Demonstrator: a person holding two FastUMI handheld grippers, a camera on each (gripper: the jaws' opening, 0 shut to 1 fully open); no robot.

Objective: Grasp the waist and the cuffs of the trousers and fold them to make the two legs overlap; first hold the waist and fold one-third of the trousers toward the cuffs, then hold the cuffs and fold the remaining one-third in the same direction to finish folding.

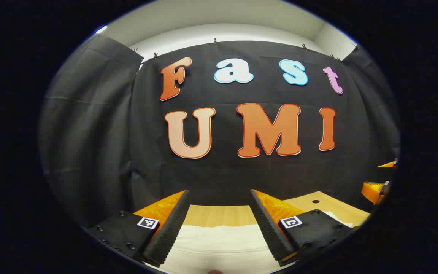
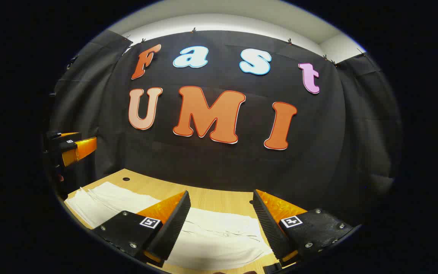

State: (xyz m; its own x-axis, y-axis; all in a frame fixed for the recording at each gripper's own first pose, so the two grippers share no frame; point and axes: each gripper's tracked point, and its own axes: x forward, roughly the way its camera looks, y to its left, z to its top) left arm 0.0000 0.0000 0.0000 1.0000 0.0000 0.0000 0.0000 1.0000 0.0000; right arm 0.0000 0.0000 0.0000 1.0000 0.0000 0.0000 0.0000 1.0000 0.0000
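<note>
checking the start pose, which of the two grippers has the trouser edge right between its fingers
The right gripper: the white cloth trousers end between its open fingers, wooden table beyond. The left gripper hovers over unbroken cloth.

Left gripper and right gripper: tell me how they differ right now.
The left gripper faces the wall squarely, trousers filling its gap. The right gripper looks at an angle, with bare table and trousers between its fingers. Both are open above the cloth, gripping nothing.
</note>
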